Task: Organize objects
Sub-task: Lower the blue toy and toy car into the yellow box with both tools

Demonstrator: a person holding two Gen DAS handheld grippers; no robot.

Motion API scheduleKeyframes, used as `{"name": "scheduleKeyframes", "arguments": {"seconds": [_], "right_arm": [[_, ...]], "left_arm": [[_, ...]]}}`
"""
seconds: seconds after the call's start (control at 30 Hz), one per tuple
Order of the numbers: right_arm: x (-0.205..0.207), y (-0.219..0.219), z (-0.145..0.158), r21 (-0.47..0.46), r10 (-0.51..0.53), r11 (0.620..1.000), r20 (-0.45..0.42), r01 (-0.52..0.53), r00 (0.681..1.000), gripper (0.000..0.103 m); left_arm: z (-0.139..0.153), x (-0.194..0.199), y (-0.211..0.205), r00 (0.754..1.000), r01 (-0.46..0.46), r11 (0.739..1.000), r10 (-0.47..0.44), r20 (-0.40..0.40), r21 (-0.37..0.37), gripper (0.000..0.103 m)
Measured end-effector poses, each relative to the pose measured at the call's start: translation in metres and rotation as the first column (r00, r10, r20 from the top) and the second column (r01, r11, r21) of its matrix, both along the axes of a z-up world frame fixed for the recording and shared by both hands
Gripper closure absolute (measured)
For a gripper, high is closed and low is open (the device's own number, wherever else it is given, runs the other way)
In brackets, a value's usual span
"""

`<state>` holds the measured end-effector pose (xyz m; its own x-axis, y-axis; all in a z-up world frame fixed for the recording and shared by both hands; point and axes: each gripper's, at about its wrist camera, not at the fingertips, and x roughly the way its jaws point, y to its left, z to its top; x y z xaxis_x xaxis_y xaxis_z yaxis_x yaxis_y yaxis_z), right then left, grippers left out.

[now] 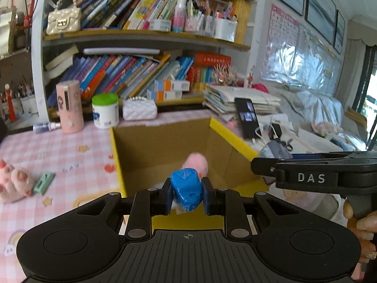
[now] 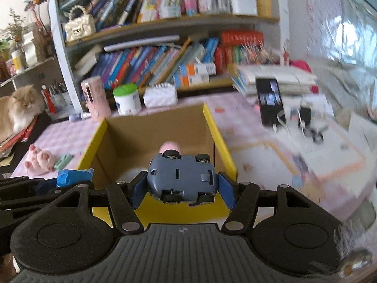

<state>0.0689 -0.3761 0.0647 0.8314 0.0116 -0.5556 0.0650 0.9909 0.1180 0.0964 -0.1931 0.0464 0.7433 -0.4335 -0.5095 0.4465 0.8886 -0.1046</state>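
My left gripper [image 1: 186, 194] is shut on a blue wrapped block [image 1: 186, 192] and holds it over the near edge of an open yellow cardboard box [image 1: 232, 136]. A pink plush thing [image 1: 195, 164] lies inside the box. My right gripper [image 2: 181, 186] is shut on a blue-grey toy car [image 2: 181, 179], held underside up over the same box [image 2: 219, 132], above the near wall. The right gripper also shows in the left wrist view [image 1: 261, 165] at the box's right rim. The blue block also shows in the right wrist view [image 2: 74, 176].
A pink plush paw [image 1: 14, 184] and a green eraser [image 1: 43, 182] lie left of the box. A pink bottle [image 1: 69, 106], a green-lidded jar [image 1: 105, 110] and a white pouch [image 1: 139, 109] stand behind it. A phone [image 1: 247, 118] with cables lies to the right. Bookshelves stand behind; a cat [image 2: 18, 110] sits far left.
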Motion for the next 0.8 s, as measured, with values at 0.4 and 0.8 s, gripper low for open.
{"name": "scheduleKeyframes", "arguments": {"seconds": [0.4, 0.8], "right_arm": [[0.067, -0.012, -0.009, -0.006, 0.136, 0.991, -0.034, -0.137, 0.990, 0.043], [0.108, -0.013, -0.032, 0.054, 0.231, 0.973, -0.147, -0.226, 0.962, 0.043]], "left_arm": [[-0.024, 0.042, -0.025, 0.993, -0.090, 0.990, 0.097, -0.063, 0.110, 0.080], [-0.045, 0.066, -0.039, 0.983, -0.105, 0.977, 0.130, -0.128, 0.184, 0.080]]}}
